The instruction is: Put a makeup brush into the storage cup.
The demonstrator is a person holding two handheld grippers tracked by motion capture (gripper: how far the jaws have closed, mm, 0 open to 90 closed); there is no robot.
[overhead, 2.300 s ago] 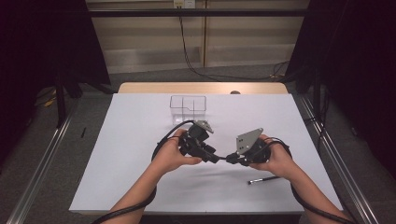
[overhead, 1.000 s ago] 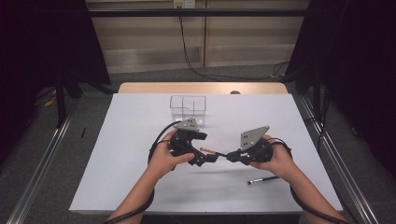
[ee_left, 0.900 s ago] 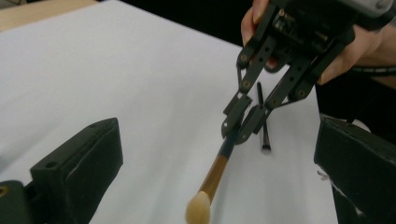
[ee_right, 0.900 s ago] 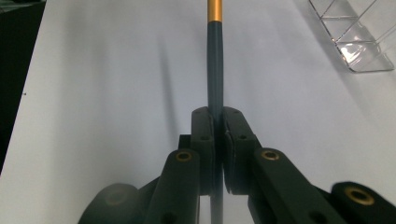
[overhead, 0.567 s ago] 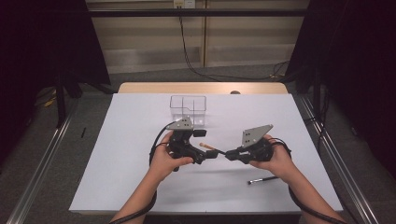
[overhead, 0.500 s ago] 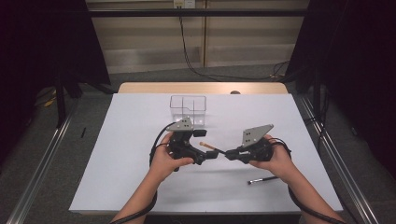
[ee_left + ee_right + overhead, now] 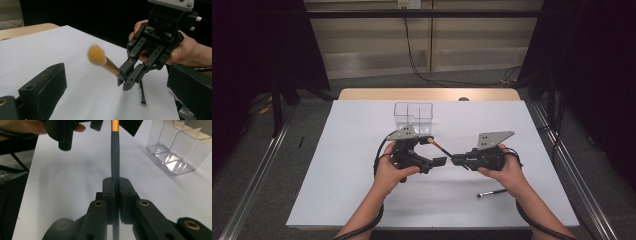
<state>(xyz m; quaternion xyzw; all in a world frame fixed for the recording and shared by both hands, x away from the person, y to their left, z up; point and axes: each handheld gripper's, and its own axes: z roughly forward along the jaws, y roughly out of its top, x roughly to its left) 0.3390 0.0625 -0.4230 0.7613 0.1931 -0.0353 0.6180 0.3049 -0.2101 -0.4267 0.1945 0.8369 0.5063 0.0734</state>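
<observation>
mid-handover: our right tool [image 7: 115, 187] clamps the brush [image 7: 103, 61] handle; left tool [image 7: 432, 161] gapes open — next, close on it.

I'm looking down from the fixed high camera, facing forward over the white table [image 7: 362, 190] from well above. My left gripper camera is riding low and close, looking along its own wide-apart jaws across the table at the right gripper [image 7: 128, 81] and the brush [image 7: 103, 61]. My right gripper camera is sitting just behind its jaws, facing along the brush handle towards the clear box [image 7: 180, 152]. All three are sharing the brush.
</observation>
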